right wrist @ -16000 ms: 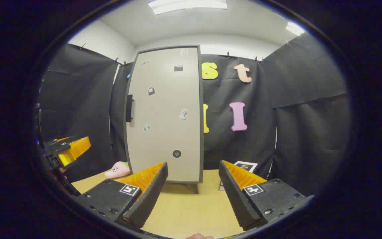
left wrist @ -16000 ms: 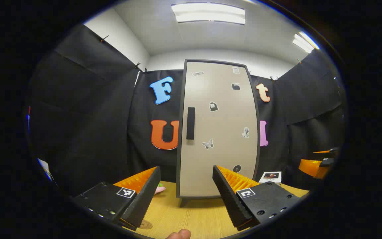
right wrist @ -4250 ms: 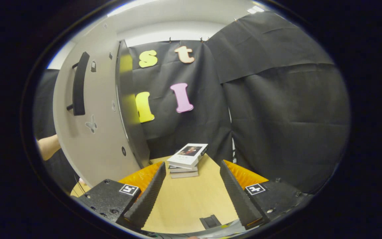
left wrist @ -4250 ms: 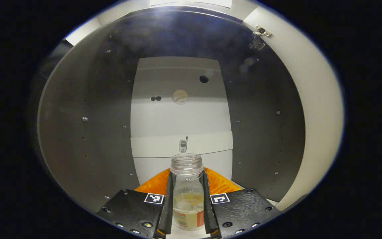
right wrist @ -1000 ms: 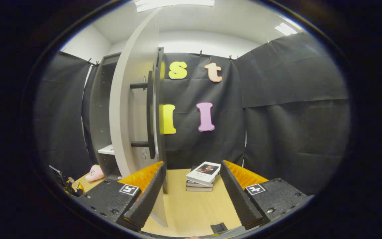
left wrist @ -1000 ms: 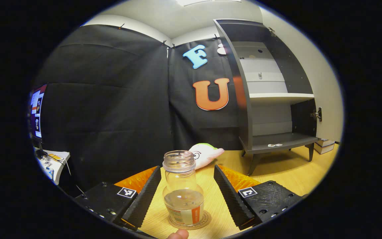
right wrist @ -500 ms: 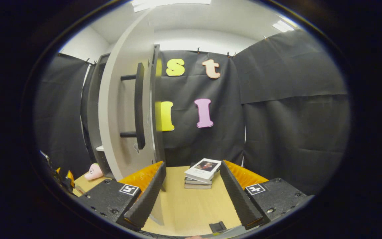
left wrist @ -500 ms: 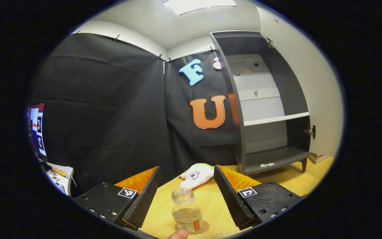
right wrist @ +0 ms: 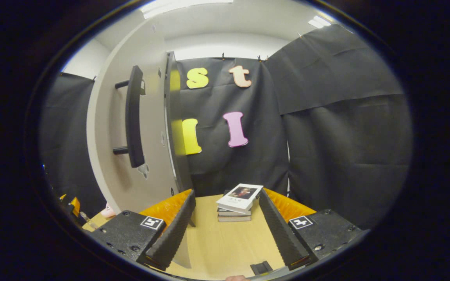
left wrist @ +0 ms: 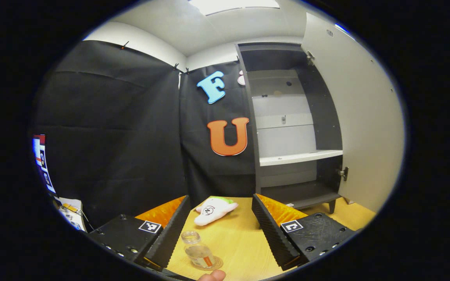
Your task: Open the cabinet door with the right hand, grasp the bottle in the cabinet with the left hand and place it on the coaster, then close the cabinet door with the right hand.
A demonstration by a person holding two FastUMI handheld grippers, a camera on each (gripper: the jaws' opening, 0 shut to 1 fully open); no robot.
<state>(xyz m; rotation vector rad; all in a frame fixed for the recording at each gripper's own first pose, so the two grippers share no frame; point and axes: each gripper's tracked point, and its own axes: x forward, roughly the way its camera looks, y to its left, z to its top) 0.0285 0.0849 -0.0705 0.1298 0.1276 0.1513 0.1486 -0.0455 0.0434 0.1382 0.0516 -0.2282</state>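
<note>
Bottle [left wrist: 197, 255] standing on coaster [left wrist: 214, 264], left gripper [left wrist: 220, 230] gaping wide, clear of it. Cabinet door [right wrist: 131, 156] standing open; right gripper [right wrist: 227, 230] wide, empty. Risk: door swinging shut too hard, rebounding.

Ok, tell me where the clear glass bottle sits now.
Left gripper view: the clear glass bottle stands on the round coaster on the wooden table, near the plush toy.
</note>
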